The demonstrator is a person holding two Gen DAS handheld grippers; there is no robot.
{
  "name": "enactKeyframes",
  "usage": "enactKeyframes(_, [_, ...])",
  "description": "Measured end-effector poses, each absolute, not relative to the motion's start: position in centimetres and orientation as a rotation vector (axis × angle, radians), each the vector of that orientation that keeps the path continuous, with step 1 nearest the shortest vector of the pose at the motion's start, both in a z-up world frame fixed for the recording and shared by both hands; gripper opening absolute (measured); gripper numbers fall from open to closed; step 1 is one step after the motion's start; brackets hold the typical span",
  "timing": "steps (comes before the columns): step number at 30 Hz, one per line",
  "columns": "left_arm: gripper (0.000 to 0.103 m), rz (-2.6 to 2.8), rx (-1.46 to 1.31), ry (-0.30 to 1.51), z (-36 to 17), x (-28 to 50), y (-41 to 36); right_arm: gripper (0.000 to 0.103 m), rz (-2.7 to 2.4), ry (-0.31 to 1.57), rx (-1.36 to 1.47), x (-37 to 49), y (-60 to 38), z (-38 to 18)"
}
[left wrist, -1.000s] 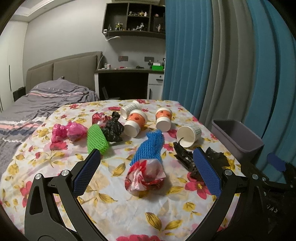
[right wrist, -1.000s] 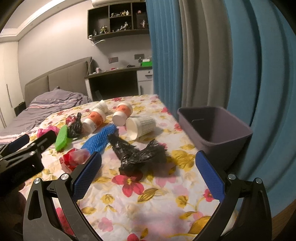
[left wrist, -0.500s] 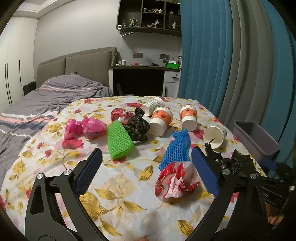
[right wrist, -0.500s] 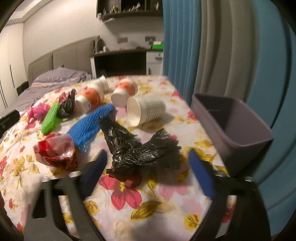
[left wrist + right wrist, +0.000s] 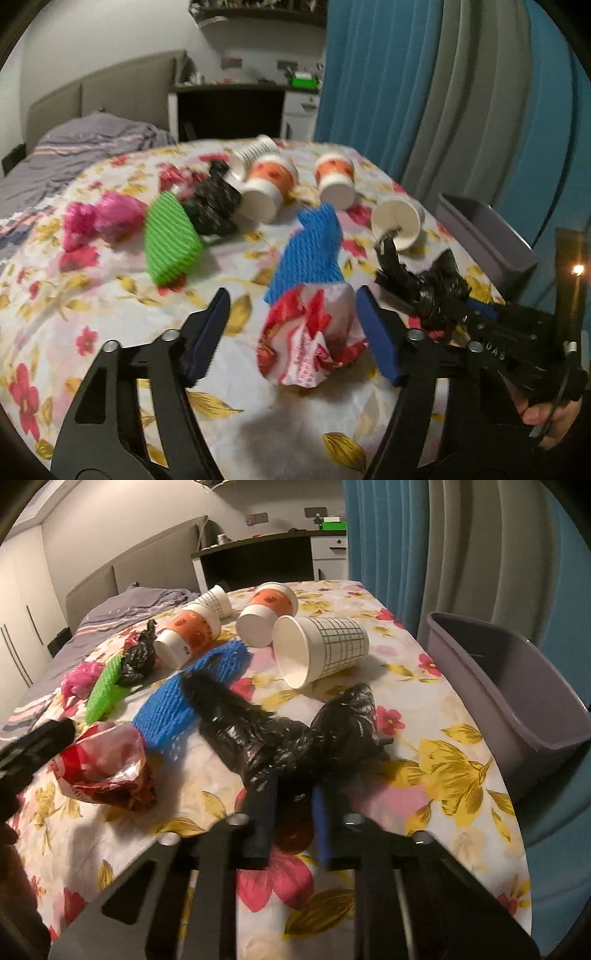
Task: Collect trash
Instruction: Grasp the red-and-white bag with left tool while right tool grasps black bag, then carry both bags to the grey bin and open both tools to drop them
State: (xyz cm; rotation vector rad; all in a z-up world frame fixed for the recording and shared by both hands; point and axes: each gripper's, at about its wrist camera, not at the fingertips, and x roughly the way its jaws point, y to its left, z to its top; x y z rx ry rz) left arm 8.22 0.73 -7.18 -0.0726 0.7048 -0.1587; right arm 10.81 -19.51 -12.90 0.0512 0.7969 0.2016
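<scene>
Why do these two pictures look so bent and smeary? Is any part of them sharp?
Left wrist view: the fisheye lens bows the curtains, and motion smears the green net and cups; its own claw looks sharpest. Right wrist view: the same round bulge and dim indoor light, with the black bag blurred and the grid cup fairly crisp.

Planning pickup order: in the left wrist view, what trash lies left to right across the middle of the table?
Pink bag → green foam net → blue foam net → tipped white cup → grey bin.
</scene>
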Motion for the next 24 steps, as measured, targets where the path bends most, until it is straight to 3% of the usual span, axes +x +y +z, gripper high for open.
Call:
enactKeyframes(2, [0.057,-0.176,-0.075,0.745,-7.9,8.9,0.5,0.008,0.206,0.788,0.057,10.4,-19.7,-12.7])
enactKeyframes(4, [0.042,-0.195,-0.091,0.778,-8.6,9.5,0.5,0.006,0.211,0.77,0.062,9.8,-20.0,-12.3])
enactKeyframes(14, [0.023,-0.209,-0.108,0.774,-8.4,8.9,0.6,0.005,0.192,0.645,0.057,7.0,-21.4,-9.6])
enactKeyframes(15, [0.014,-0.202,-0.115,0.763,-8.2,8.7,0.8,0.005,0.19,0.632,0.064,6.8,-21.7,-9.3])
enactKeyframes(24, [0.012,-0.231,-0.211,0.634,-2.7,7.0,2.4,0.005,0.137,0.529,0.112,5.5,-24.3,-6.5])
